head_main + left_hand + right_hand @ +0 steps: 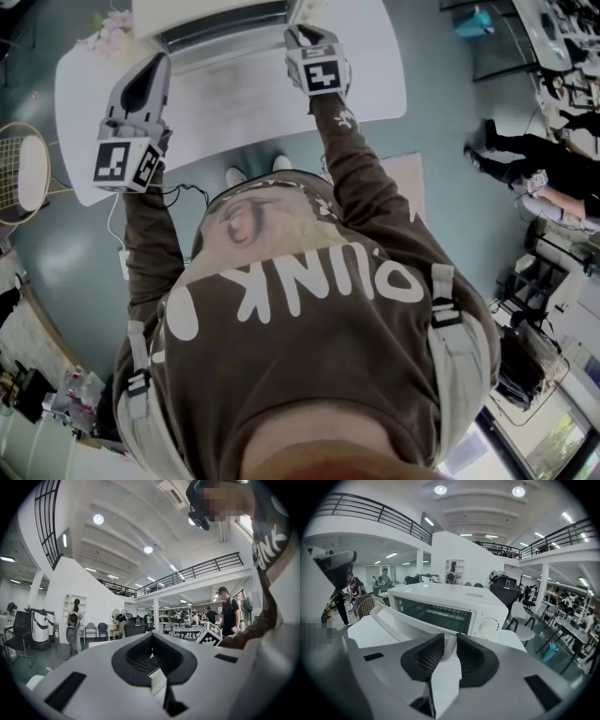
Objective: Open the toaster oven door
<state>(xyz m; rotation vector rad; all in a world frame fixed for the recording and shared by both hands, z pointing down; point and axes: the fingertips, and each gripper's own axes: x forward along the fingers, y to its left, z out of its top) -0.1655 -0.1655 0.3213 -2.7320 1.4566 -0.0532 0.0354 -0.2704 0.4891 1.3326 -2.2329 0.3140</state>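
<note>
The white toaster oven [454, 603] stands on a white table [375, 84]; in the head view the oven [220, 14] is at the top edge. Its glass door [401, 623] hangs open, tilted down toward me. My right gripper [450, 644] is shut on the white right end of the door's handle, which fills the gap between the black pads [429, 658]. From the head view, the right gripper [307, 37] sits at the door's right corner. My left gripper [155, 66] hovers over the table's left part, apart from the oven, shut and holding nothing; the left gripper view looks out into the room.
A round racket [23, 173] lies on the floor left of the table, and pink flowers [108, 33] sit at its far left corner. A person [534, 159] stands off to the right. Chairs and desks [520, 616] stand behind the oven.
</note>
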